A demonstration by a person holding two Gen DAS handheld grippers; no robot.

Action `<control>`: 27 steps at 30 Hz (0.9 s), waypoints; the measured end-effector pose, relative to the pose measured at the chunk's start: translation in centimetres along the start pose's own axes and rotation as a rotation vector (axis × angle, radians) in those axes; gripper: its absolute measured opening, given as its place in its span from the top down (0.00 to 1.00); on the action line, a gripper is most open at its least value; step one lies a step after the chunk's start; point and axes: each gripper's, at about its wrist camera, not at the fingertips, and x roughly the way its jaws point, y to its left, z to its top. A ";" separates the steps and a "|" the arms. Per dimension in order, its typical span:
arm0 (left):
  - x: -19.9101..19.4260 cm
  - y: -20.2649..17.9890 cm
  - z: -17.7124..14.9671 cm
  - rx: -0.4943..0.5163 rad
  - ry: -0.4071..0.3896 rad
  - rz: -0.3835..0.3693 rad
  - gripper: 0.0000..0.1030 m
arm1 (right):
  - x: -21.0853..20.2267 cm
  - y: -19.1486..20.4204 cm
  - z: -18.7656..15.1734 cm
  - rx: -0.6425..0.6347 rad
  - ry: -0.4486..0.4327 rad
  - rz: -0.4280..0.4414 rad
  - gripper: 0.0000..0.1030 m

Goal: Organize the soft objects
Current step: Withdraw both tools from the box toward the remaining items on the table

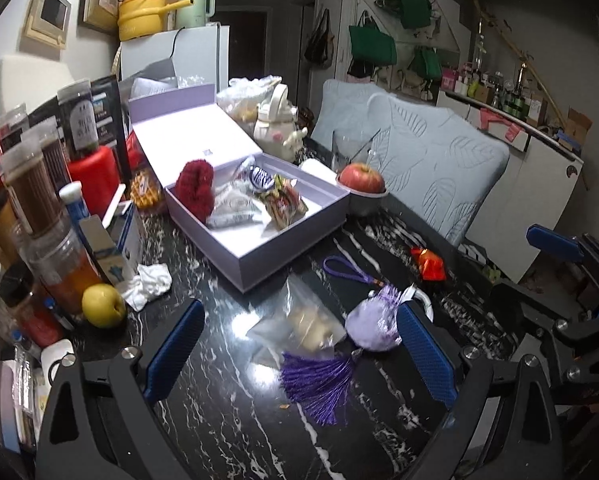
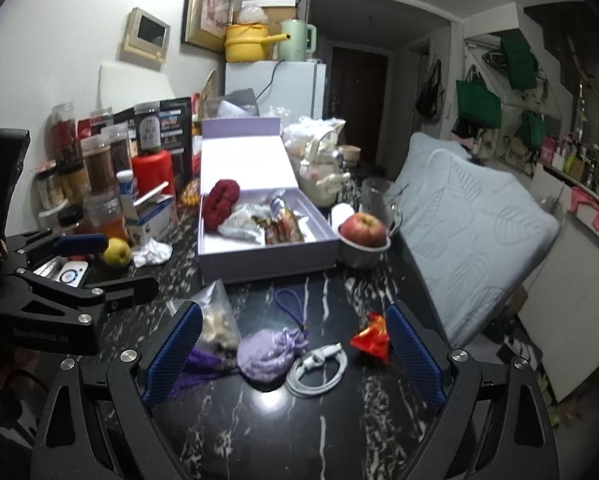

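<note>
Both hand-held grippers hang over the near edge of the black marble table (image 2: 339, 432), and both are spread wide with nothing between the pads. The left hand-held gripper (image 1: 299, 356) has a clear bag (image 1: 299, 328) and a purple tassel (image 1: 319, 384) below its gap. The right hand-held gripper (image 2: 295, 356) points at a lilac pouch (image 2: 269, 354), which lies on the table touching a coiled white cable (image 2: 319, 368). A small red pouch (image 2: 373, 338) lies just beside the right finger, toward the right edge.

Farther in, at the middle of the table, stands an open lilac box (image 2: 267, 258). Inside it are a dark red knitted piece (image 2: 219, 204) and some wrapped packets (image 2: 283, 224). A red apple (image 2: 363, 228) sits in a metal bowl (image 2: 363, 256) just right of the box. Near the left edge lie a yellow apple (image 2: 117, 252) and crumpled tissue (image 2: 153, 254), with jars (image 2: 99, 168) behind them.
</note>
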 end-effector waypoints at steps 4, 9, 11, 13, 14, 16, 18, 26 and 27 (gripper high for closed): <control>1.3 0.3 -1.0 0.005 0.034 -0.006 0.05 | 1.1 0.0 -1.3 0.019 0.027 -0.001 0.09; 3.0 0.4 -2.3 0.029 0.086 -0.025 0.05 | 3.0 0.0 -3.1 0.062 0.095 0.024 0.09; 3.6 0.4 -2.8 0.039 0.098 -0.022 0.05 | 3.6 -0.1 -3.8 0.082 0.124 0.036 0.09; 4.1 0.5 -3.0 0.046 0.111 -0.023 0.05 | 4.2 -0.3 -4.8 0.104 0.155 0.051 0.09; 4.4 0.6 -3.1 0.046 0.117 -0.025 0.05 | 4.4 -0.3 -5.4 0.112 0.173 0.059 0.09; 5.0 0.6 -3.2 0.044 0.130 -0.036 0.05 | 4.8 -0.6 -6.1 0.122 0.195 0.062 0.09; 5.6 0.6 -3.1 0.058 0.143 -0.048 0.05 | 5.0 -0.9 -6.8 0.127 0.208 0.049 0.09; 7.3 -0.1 -2.2 0.152 0.102 -0.020 0.05 | 6.0 -3.1 -7.4 0.187 0.223 0.010 0.09; 7.5 -0.2 -2.1 0.162 0.101 -0.020 0.05 | 6.2 -3.3 -7.4 0.190 0.226 0.011 0.09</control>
